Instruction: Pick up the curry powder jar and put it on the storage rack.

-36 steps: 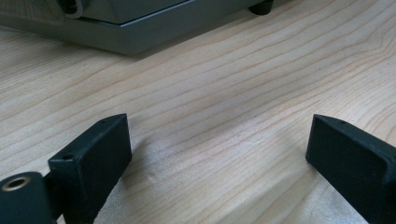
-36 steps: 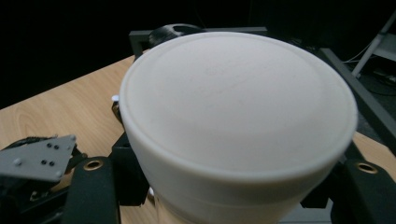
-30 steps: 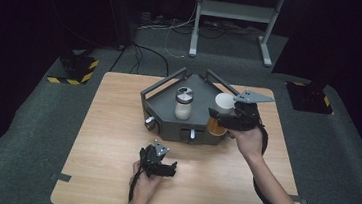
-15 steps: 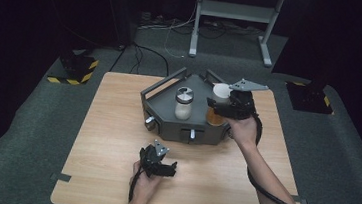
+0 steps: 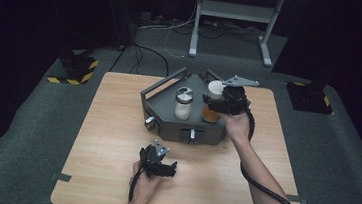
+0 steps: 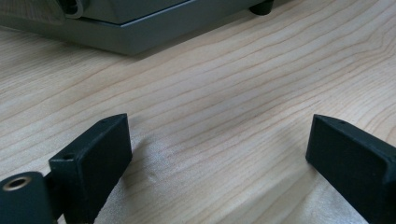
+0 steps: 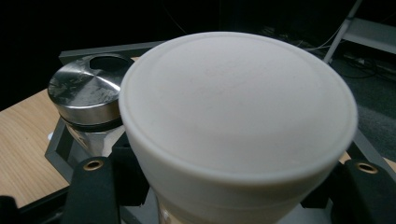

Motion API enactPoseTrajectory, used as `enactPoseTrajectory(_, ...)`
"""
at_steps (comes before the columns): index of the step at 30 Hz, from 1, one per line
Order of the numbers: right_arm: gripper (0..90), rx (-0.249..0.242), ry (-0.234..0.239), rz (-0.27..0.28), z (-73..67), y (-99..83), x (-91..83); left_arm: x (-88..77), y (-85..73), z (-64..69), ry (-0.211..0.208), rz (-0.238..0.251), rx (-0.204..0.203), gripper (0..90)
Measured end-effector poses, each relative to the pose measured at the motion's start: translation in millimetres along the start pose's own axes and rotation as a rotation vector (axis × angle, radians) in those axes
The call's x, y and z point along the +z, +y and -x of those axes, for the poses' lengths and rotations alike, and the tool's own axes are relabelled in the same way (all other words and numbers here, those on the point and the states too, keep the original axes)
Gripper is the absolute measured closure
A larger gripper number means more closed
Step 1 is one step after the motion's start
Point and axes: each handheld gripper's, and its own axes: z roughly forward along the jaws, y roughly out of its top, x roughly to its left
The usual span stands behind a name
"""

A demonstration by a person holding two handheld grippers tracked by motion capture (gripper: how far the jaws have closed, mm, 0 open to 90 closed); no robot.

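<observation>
My right gripper [image 5: 212,103] is shut on a white-lidded jar [image 5: 215,89] with amber contents, at the right side of the grey tray [image 5: 163,87]. In the right gripper view the white lid [image 7: 238,107] looms close, with a black jaw on each side of the jar below it. I cannot tell whether the jar rests on the tray floor. A metal-lidded jar [image 5: 184,102] with pale contents stands in the tray just left of it. My left gripper [image 5: 163,165] lies on the wooden table [image 5: 105,140] in front of the tray, open with nothing between its jaws [image 6: 219,140].
The tray has handle bars at its back and small knobs [image 5: 150,123] on its front faces. Its front wall [image 6: 140,28] lies just ahead of the left jaws. The metal lid [image 7: 88,91] has a round hole near its edge. Dark floor with cables surrounds the table.
My right gripper has carried the white-lidded jar leftward and farther back, closer to the metal-lidded jar. The left gripper has not moved.
</observation>
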Motion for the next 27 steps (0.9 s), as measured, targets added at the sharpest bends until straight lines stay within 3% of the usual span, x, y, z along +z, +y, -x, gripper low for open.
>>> enactPoseTrajectory(13,34.9,0.014,0.004,-0.001,2.9,-6.2,8.6,0.0,0.0,0.1,0.000,0.000,0.000,7.0)
enactPoseTrajectory(27,34.9,0.008,0.016,0.002,5.9,-9.3,6.1,0.0,-0.3,0.3,0.001,0.001,-0.001,7.1)
